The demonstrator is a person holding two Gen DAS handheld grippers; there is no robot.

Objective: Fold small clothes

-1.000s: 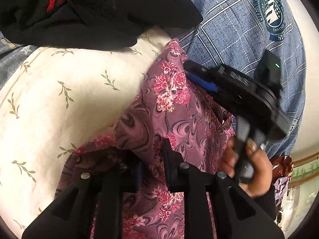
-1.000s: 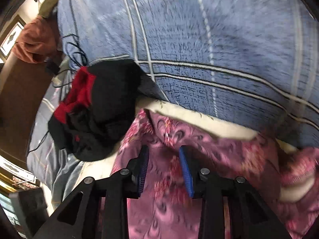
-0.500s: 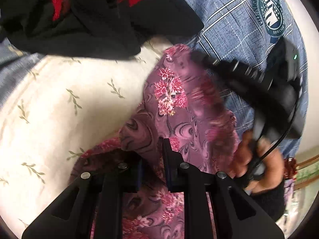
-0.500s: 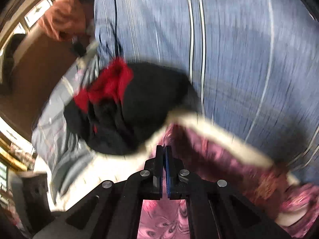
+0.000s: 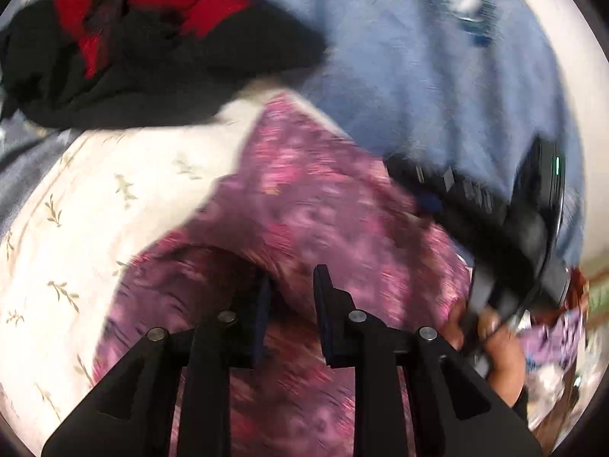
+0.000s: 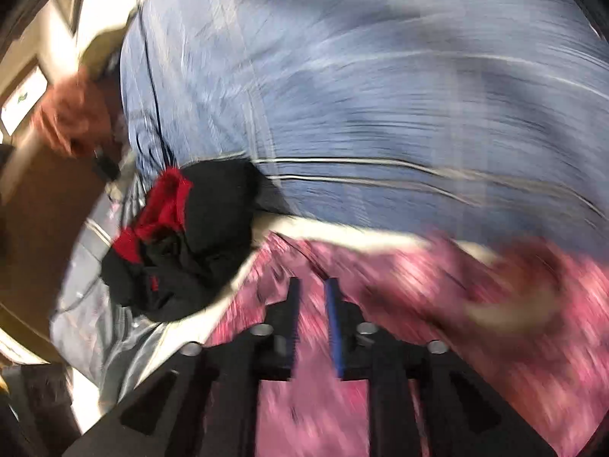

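A pink-purple floral garment [image 5: 323,205] lies on a cream leaf-print pillow [image 5: 95,198]; it also shows in the right wrist view [image 6: 437,304]. My left gripper [image 5: 291,289] is shut on a fold of the garment, its fingers a little apart with cloth between them. My right gripper [image 6: 312,301] has its jaws slightly apart over the garment's far edge; whether cloth is between them is lost in blur. It appears from outside in the left wrist view [image 5: 430,198], at the garment's right edge.
A black and red garment [image 5: 144,45] is heaped at the pillow's far left, seen too in the right wrist view [image 6: 190,236]. A blue checked sheet [image 5: 437,76] lies beyond. Clutter sits at the far right [image 5: 552,342].
Both views have become blurred with motion. The right gripper, closed half a second ago, now shows a small gap. The garment's edge has been drawn over.
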